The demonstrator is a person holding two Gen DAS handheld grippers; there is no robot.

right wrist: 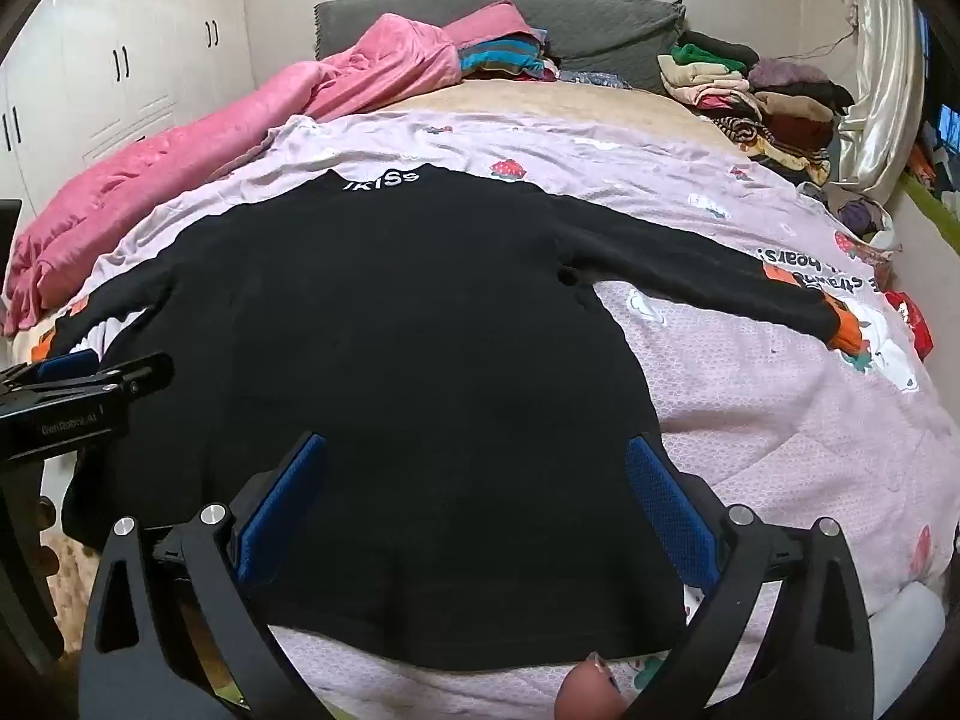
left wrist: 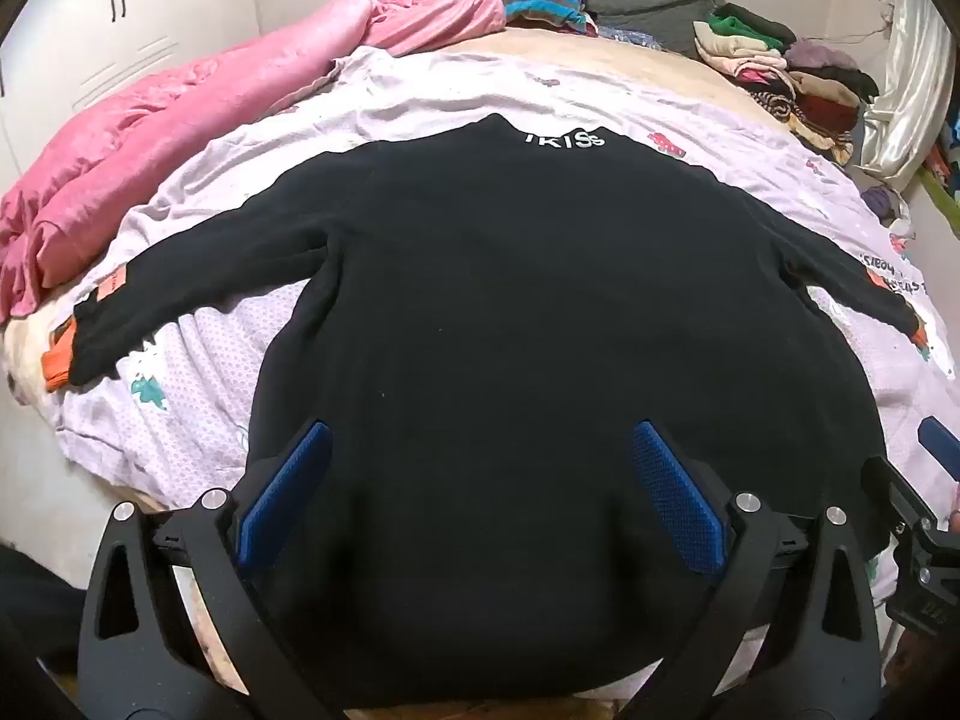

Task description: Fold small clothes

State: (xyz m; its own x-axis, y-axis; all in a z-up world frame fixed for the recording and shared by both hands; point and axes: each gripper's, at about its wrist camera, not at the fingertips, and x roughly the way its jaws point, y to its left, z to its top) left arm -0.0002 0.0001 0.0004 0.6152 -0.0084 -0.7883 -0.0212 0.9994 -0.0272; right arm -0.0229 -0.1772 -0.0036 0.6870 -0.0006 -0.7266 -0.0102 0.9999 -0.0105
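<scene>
A black long-sleeved top (left wrist: 492, 312) lies flat on the bed, back up, collar with white lettering (left wrist: 564, 141) at the far end, both sleeves spread sideways with orange cuffs (left wrist: 57, 360). It also shows in the right wrist view (right wrist: 384, 348). My left gripper (left wrist: 480, 450) is open and empty over the hem's left part. My right gripper (right wrist: 474, 462) is open and empty over the hem's right part. Each gripper shows at the edge of the other's view (left wrist: 936, 456) (right wrist: 78, 378).
The top lies on a lilac printed sheet (right wrist: 750, 396). A pink quilt (left wrist: 150, 138) is bunched along the left. Stacks of folded clothes (left wrist: 780, 72) sit at the far right near a curtain. A grey headboard cushion (right wrist: 540, 18) is at the back. White wardrobes (right wrist: 120, 60) stand left.
</scene>
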